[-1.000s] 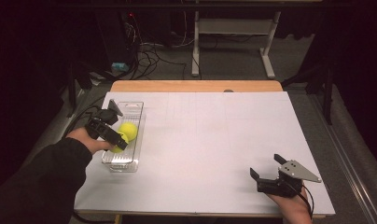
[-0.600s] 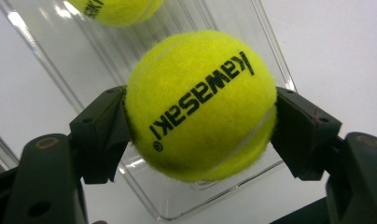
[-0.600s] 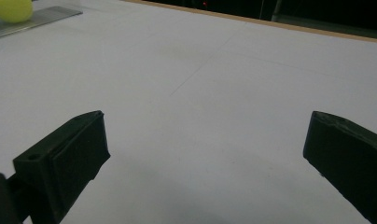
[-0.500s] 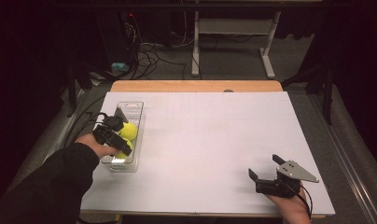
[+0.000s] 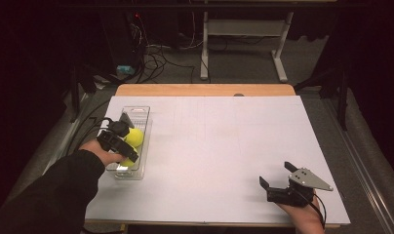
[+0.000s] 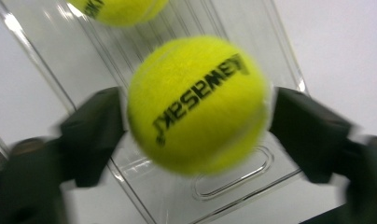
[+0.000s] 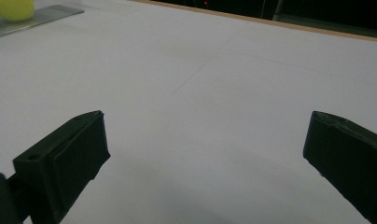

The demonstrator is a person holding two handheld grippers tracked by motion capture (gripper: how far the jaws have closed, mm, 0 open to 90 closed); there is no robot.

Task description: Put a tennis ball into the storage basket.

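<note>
The left gripper [image 6: 196,135] has its two black jaws pressed on the sides of a fuzzy yellow tennis ball [image 6: 198,102] with black letters on it. The ball is held just above a long clear plastic tray [image 5: 139,117] that sits at the left side of the big white table [image 5: 224,146]. A second yellow tennis ball [image 6: 116,9] lies in the tray, farther along it. From above, one ball shows between the jaws and the other sits lower, partly hidden by the gripper. A ball like this is likely light and a bit squashy, and its fuzz should help the jaws grip it. It is round, so it could pop out if the jaws press off to one side. The best place to hold it is across its widest part, and that looks like where the jaws are now. The clear tray looks thin and light, so a bump could slide it. The right gripper [image 5: 278,184] rests near the front right of the table, with its jaws wide apart and nothing between them.
</note>
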